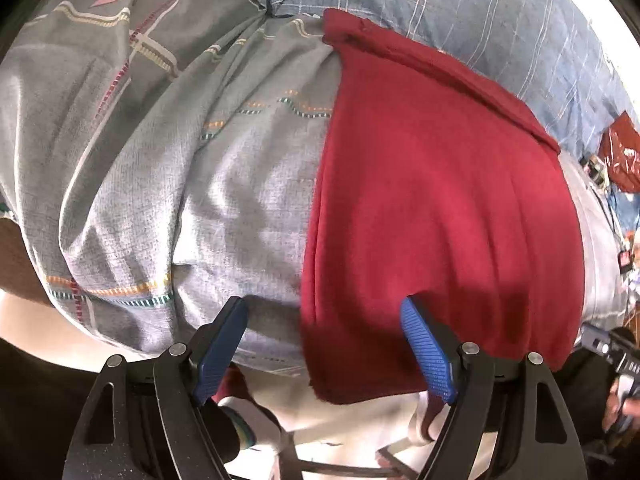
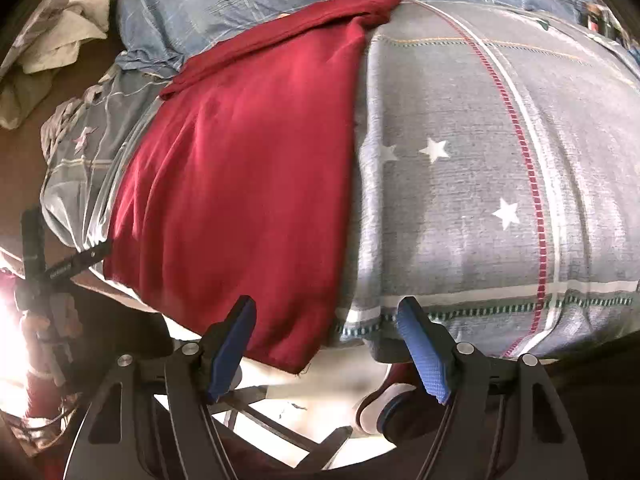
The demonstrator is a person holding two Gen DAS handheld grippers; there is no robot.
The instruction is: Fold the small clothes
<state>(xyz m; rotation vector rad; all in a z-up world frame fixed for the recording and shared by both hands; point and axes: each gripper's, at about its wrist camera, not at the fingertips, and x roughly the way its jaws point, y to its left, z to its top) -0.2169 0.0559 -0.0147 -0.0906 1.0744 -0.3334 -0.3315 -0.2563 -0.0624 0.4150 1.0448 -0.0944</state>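
A dark red garment [image 1: 432,200] lies spread flat on a grey patterned bedsheet [image 1: 192,184], its near hem hanging over the bed edge. In the right wrist view the red garment [image 2: 240,184] lies left of centre. My left gripper [image 1: 324,320] is open, its blue pads either side of the garment's near left corner, nothing between them gripped. My right gripper [image 2: 326,320] is open, over the garment's near right corner and the sheet's edge [image 2: 480,312].
A blue plaid pillow [image 1: 460,8] lies behind the garment. A pile of pale cloth [image 2: 52,40] sits at far left. Red bag and clutter [image 1: 620,152] at right. Shoes [image 2: 384,404] on the floor below the bed edge.
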